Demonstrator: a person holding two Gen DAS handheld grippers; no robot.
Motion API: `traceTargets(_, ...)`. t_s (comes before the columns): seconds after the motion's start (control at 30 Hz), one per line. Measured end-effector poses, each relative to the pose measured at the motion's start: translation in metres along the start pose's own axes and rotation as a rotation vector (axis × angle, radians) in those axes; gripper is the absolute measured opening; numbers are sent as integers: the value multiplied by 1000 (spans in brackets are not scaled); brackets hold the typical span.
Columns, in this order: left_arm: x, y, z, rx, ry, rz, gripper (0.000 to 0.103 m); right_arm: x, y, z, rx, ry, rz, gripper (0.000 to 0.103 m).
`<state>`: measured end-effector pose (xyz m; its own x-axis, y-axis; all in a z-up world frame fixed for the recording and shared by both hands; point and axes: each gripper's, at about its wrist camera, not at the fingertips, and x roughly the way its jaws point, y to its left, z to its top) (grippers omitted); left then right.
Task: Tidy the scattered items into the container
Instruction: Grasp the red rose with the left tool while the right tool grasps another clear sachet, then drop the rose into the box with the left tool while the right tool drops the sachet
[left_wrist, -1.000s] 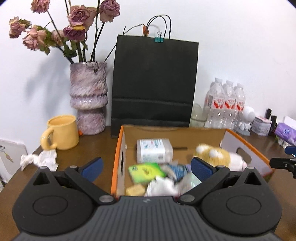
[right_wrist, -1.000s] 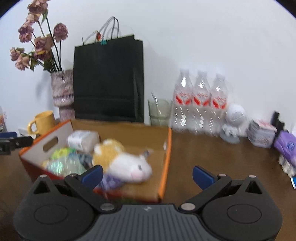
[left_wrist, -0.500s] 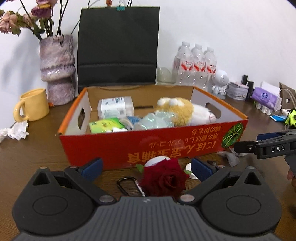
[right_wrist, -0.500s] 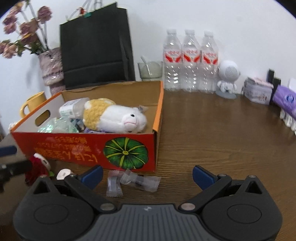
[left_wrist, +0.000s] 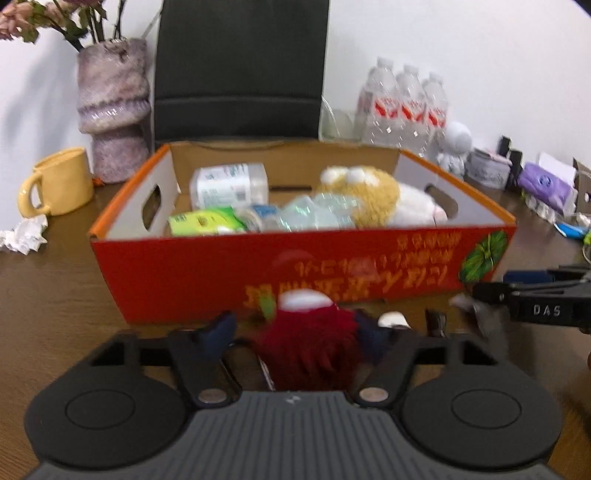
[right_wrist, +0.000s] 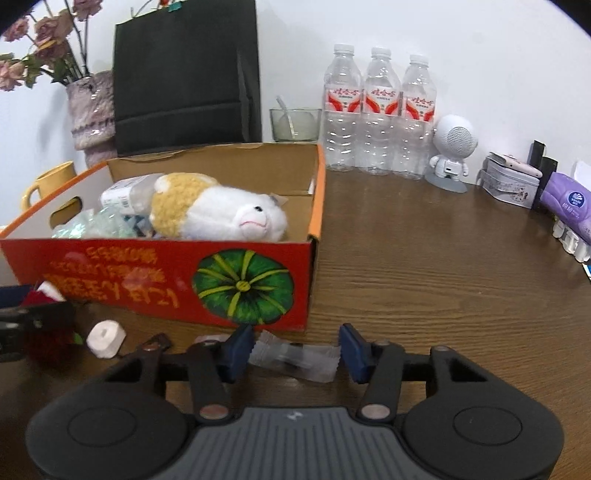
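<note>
A red-and-orange cardboard box (left_wrist: 184, 273) holds a plush hamster (right_wrist: 221, 214), plastic bottles and a green packet. In front of it on the table lies a dark red fabric rose (left_wrist: 306, 350). My left gripper (left_wrist: 297, 330) straddles the rose and its jaws are closing; the left pad still stands clear of the petals. My right gripper (right_wrist: 297, 349) is closing around a clear wrapped packet (right_wrist: 295, 358), pads just off its ends. A small white roll (right_wrist: 105, 334) and a metal clip (right_wrist: 153, 343) lie between the two.
At the left stand a yellow mug (left_wrist: 59, 182), a crumpled tissue (left_wrist: 24, 236) and a vase (left_wrist: 114, 110). A black paper bag (left_wrist: 240, 70) stands behind the box. Water bottles (right_wrist: 378, 114), a white figurine (right_wrist: 452, 151), a tin (right_wrist: 509, 181) and a purple pack (right_wrist: 570, 201) line the right.
Both grippers dropped from above the box to the table in front of it. Their jaws have narrowed from wide open, the left around the rose, the right around the clear packet.
</note>
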<state>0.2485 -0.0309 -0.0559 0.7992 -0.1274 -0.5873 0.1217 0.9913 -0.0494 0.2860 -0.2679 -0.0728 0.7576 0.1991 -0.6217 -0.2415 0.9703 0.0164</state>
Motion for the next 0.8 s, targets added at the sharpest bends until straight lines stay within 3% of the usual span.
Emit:
traceTargets(0.07, -3, 2, -2, -6, -11, -13, 52, -5, 0, -2, -5, -5, 22, 34)
traceTargets(0.17, -9, 7, -2, -19, -33, -16, 52, -11, -1, -5, 7, -11, 45, 30)
traceTargets(0.2, -11, 8, -2, -22, -38, -18, 52, -14, -2, -6, 12, -23, 51, 20)
traceTargets(0.3, -18, 11, -1, -32, -52, -29, 52, -27, -3, -6, 12, -67, 48, 12)
traceTargets(0.53, -39, 12, -3, -48, -80, -51, 52, -44, -9, -6, 38, -107, 67, 9)
traceTargets(0.8, -75, 19, 3, -78, -167, -64, 52, -85, -10, 5, 74, -246, 120, 9)
